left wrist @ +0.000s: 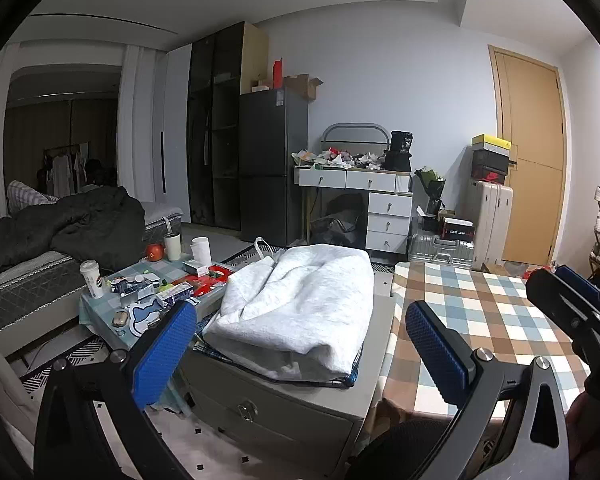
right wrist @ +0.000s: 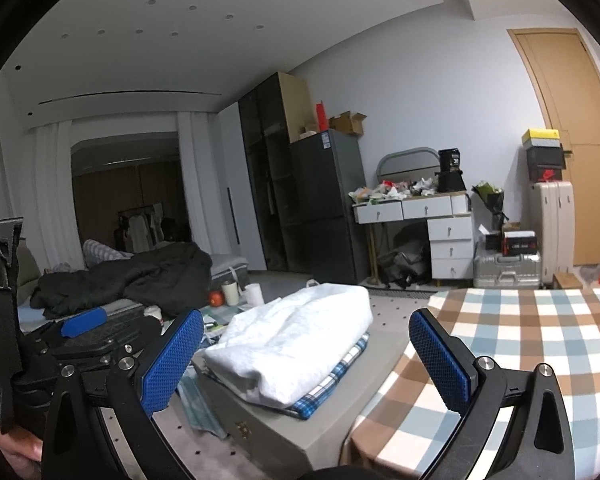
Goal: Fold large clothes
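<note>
Both grippers are up in the air, nothing in either of them. The left gripper (left wrist: 300,344) has its 2 blue pads spread wide, and the right gripper (right wrist: 306,356) is spread just as wide, empty too.

Between the pads sits the folded white garment (left wrist: 300,312), lying on top of a blue plaid cloth (right wrist: 332,376) on a grey chest (left wrist: 276,412). The garment's near fold comes close to the chest's front edge, and the plaid cloth peeks out under it at the near corner.

Just right of the chest, the checked table (left wrist: 480,320) is bare across all of its top that shows, with a narrow gap between its left edge and the chest. To the left, the low table (left wrist: 100,316) is crowded with cups and packets. Behind the chest there is open floor up to the white desk (left wrist: 380,200) and the dark fridge (left wrist: 272,160).

In the right wrist view the left gripper sits at the left edge, beside the right one.
</note>
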The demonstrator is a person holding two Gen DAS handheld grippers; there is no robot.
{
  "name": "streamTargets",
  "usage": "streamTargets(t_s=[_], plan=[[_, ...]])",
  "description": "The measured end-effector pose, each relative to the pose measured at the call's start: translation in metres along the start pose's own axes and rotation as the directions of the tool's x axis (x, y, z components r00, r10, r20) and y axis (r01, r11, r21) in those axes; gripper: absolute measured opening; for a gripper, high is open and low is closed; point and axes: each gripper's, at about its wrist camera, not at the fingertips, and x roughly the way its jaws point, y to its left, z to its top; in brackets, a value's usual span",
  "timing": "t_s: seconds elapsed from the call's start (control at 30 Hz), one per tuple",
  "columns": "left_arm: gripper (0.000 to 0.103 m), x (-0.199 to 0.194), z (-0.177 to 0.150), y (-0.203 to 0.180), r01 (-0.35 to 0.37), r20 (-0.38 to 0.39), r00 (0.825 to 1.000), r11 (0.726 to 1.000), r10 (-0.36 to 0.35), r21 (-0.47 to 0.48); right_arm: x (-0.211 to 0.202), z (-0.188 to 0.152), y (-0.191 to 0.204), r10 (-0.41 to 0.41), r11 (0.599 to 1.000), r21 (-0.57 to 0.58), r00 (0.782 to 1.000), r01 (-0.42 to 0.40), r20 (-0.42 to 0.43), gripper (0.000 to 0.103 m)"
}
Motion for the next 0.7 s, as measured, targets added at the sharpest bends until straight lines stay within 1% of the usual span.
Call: streamTargets(t_s=[0.23,0.7], plan=[[0.102,-0.0013,0.0021,-0.0025,0.007,0.001,1.0,1.0,-0.007,0.0,-0.0019,-0.0012,0.0049,0.004,1.0,-0.016,1.0,-0.004,0.006,0.103],[0.102,-0.0056,-0.0002,-0.008,0.008,-0.009,1.0,1.0,-0.008,0.012,-0.0053,-0.0009,-0.0032,0.016,1.0,0.027,1.0,-0.016,-0.001,0.103]])
